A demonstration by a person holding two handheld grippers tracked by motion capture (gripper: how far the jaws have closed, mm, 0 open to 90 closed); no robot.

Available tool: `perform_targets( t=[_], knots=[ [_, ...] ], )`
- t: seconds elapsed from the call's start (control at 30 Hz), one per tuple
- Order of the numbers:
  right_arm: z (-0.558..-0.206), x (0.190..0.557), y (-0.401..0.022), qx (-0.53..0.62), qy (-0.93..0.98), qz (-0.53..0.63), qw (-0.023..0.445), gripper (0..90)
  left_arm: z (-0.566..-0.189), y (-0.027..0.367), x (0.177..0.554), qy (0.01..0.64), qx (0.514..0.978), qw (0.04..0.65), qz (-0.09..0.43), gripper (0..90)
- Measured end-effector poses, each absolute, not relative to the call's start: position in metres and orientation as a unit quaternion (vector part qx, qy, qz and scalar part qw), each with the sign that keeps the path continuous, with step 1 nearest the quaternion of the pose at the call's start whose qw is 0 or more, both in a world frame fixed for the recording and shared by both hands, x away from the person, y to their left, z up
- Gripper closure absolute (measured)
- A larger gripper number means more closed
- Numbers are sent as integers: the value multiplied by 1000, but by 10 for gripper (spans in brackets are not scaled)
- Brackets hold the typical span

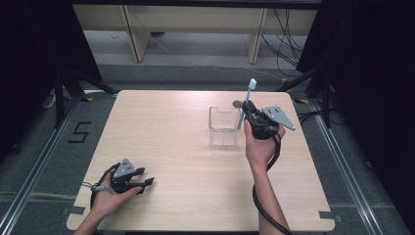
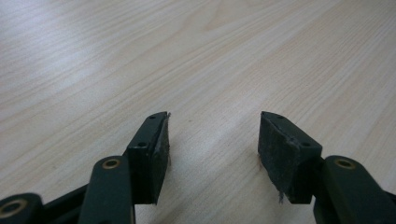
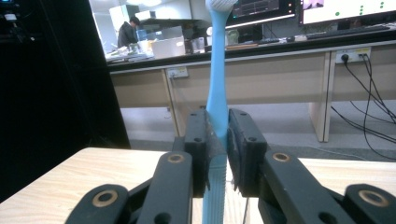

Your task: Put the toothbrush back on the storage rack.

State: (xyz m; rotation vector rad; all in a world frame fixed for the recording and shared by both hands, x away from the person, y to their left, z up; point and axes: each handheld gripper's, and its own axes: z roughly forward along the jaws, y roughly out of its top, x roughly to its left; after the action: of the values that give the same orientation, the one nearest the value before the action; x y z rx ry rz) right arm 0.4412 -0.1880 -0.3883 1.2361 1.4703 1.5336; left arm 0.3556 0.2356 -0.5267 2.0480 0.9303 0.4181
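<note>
Nearest the camera, the left tool rests on the near-left desk, its jaws wide over bare wood in its own view. Farther right, the right tool clamps a blue toothbrush upright, just beside a clear container. Its own view shows the pads pinching the handle.

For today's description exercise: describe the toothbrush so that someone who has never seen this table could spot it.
On the wooden table, look right of the clear plastic box. There the right tool grips a toothbrush upright, its white head on top. It is light blue; nothing else there is.
</note>
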Motion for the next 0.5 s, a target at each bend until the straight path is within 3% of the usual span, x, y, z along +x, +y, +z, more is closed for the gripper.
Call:
perform_targets(
  t=[0.5],
  knots=[
    [-399,454,-189,476,566,577,347,789,-526,236,355,372,814,416,161,428]
  ],
)
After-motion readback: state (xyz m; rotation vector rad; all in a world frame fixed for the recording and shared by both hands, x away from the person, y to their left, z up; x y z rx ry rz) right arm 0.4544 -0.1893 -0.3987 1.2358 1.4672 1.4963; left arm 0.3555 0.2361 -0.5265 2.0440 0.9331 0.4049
